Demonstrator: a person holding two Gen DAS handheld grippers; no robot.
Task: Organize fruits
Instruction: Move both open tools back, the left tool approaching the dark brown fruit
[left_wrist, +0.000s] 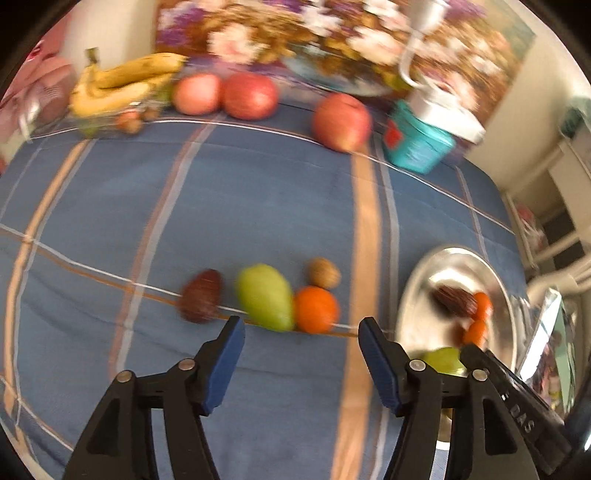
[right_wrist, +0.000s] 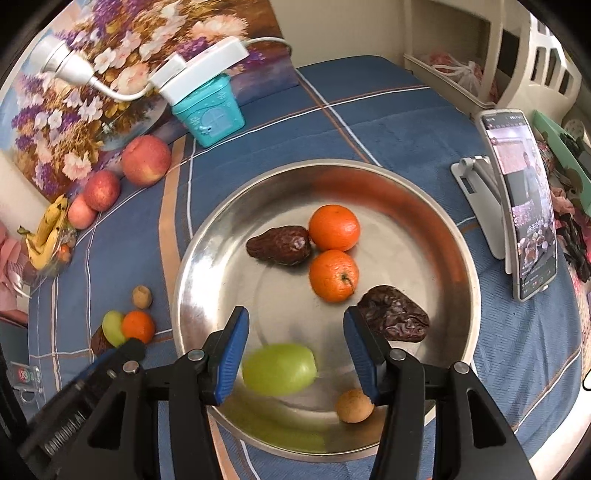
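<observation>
Phone only in rt view; both grippers' jaws apart, empty.

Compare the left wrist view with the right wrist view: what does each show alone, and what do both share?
Left wrist only: little; its own open tool above bare cloth. Right wrist only: a phone on a stand, a second date and a small brown fruit in the metal plate. Both: plate, bananas, apples, teal box, and loose fruit on the cloth.
</observation>
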